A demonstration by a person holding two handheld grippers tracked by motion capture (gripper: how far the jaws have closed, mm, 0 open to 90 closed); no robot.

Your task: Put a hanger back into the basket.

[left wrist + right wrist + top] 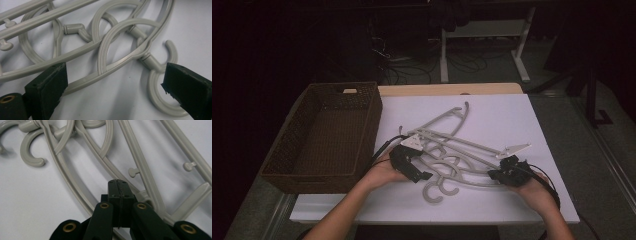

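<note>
Near desk edge: left claw (412, 167) is held wide open, astride a hanger arm without pressing it, likely for a grip. Right claw (504, 172) is clamped shut over a rail; a grip cannot be confirmed. Tangled grey plastic hangers (452, 150), smooth, curved hooks, lie mid-desk (512, 110). Woven wicker basket (332, 135) sits at left edge.

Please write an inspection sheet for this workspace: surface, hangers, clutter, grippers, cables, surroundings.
Surface: white table top, bare around the pile.
Job's things: grey plastic hangers tangled in a pile; hooks toward the person.
Clutter: nothing seen.
Grippers: left gripper open over a hanger arm; right gripper shut, jaws together, beside the hangers.
Cables: black gripper cable trailing left.
Surroundings: empty wicker basket at left; dark floor, desk legs behind.
</note>
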